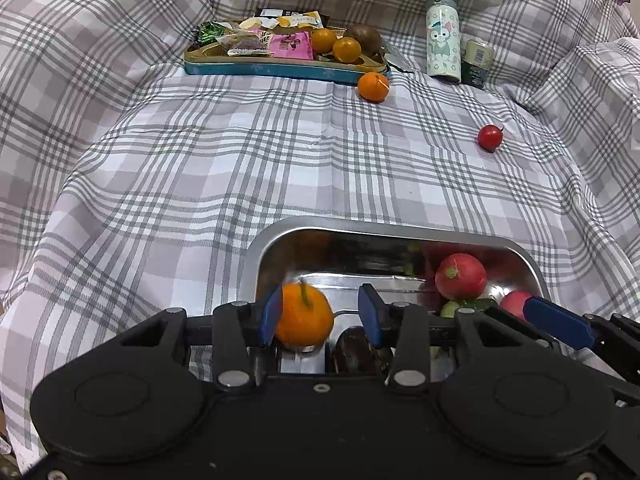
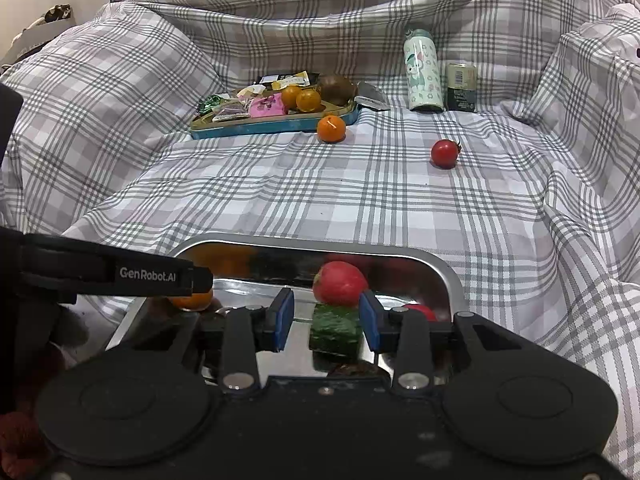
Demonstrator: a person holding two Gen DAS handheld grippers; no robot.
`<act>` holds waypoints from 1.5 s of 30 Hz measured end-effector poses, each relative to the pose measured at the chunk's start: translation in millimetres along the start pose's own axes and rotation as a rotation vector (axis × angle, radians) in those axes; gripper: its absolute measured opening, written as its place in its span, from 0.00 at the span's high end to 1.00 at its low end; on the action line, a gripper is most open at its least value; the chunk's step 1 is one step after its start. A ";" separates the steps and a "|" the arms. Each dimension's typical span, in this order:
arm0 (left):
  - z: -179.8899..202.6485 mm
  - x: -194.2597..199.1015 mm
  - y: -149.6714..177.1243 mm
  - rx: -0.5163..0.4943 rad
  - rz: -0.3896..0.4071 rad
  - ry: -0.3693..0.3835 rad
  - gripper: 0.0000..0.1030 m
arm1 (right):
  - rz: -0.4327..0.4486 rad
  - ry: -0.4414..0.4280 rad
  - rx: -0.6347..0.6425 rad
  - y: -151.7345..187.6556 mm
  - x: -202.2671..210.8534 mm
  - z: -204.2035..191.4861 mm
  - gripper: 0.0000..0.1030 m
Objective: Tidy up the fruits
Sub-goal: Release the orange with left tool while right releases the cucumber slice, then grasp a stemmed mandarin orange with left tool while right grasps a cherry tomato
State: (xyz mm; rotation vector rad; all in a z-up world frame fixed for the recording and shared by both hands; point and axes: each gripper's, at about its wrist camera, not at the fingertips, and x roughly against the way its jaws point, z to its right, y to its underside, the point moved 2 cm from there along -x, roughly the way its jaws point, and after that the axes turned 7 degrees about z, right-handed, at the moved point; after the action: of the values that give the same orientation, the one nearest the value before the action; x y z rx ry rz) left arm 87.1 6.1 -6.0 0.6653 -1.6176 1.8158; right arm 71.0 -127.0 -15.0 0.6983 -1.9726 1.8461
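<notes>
A steel tray lies close in front of me on the plaid cloth. My left gripper is open over its left end. An orange sits between the pads, against the left one and apart from the right one. My right gripper is open around a green cucumber chunk, which is near the right pad with a gap on the left. A red fruit with a green stub and a second red fruit lie in the tray. A dark fruit lies under the left gripper.
On the cloth farther back lie a loose orange and a cherry tomato. A blue tin at the back holds snack packets, two oranges and a kiwi. A patterned bottle and a can stand at the back right. Folds of cloth rise on all sides.
</notes>
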 end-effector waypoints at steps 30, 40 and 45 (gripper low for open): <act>13.9 -18.1 -72.1 -0.062 0.088 0.004 0.52 | 0.094 0.108 0.035 -58.3 -33.0 49.0 0.63; 21.2 -57.1 -109.6 -0.083 0.089 0.000 0.52 | 0.096 0.164 0.006 -92.8 -80.0 75.3 0.63; 23.2 -77.7 -120.1 -0.079 0.070 0.005 0.52 | 0.081 0.197 -0.015 -103.4 -109.8 87.1 0.63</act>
State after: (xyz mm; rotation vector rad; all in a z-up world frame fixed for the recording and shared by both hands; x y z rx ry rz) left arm 227.0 -17.5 23.4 0.5752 -1.7189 1.7912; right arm 226.5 -204.0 0.0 0.4192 -1.9099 1.8654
